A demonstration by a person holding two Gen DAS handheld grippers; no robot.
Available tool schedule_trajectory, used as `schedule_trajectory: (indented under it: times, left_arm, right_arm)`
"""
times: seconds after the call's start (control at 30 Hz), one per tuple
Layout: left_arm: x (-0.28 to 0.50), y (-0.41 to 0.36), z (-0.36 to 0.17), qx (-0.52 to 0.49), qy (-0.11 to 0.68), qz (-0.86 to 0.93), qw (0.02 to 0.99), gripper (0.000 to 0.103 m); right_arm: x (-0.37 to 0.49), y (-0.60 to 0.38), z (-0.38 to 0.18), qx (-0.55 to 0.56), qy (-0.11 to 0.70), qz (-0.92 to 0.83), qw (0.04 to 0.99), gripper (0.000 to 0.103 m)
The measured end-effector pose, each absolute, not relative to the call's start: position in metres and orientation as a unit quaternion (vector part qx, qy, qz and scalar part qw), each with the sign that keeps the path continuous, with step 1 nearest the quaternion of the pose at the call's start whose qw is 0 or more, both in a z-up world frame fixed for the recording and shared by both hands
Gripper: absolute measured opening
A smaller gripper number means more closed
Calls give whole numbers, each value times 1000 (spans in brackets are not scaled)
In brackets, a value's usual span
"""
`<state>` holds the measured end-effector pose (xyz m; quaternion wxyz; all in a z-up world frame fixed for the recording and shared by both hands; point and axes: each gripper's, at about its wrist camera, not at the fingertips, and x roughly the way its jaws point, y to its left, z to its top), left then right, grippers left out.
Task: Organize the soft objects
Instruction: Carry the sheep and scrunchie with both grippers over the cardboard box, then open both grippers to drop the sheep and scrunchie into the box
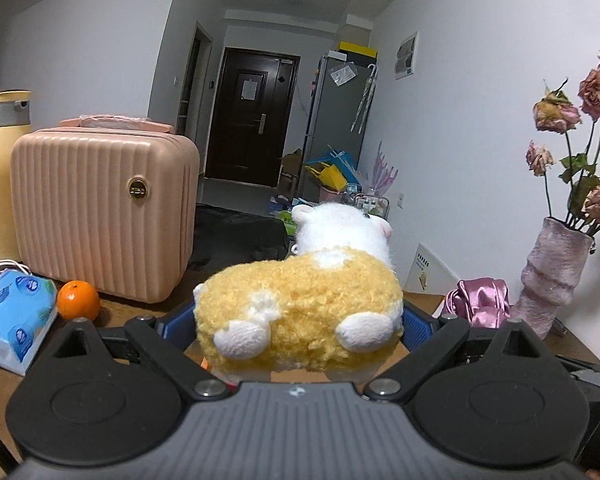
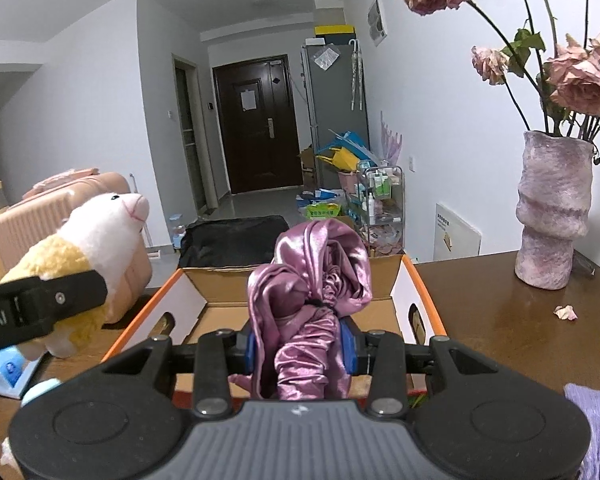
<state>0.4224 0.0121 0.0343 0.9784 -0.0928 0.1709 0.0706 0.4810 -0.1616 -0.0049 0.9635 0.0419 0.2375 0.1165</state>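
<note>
Brown table (image 2: 500, 320) holds the open box (image 2: 412, 280); my right gripper (image 2: 302, 344) pinches the satin cloth (image 2: 320, 264) above it, my left gripper (image 1: 300, 320) grips the plush toy (image 1: 300, 312) beside it, ready for dropping in.

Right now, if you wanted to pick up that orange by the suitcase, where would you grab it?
Probably across the orange's round middle, coming from above: the pink suitcase stands close behind it and the tissue pack crowds its left, so its top is the clearest side.
</note>
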Motion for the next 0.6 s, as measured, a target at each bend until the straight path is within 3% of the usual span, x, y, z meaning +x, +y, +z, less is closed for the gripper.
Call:
schedule_trajectory:
  times: [0.6]
  left_arm:
    - [495,10,13,-57,209,98,971,98]
  right_arm:
    - [548,-146,-27,19,288,84,954,38]
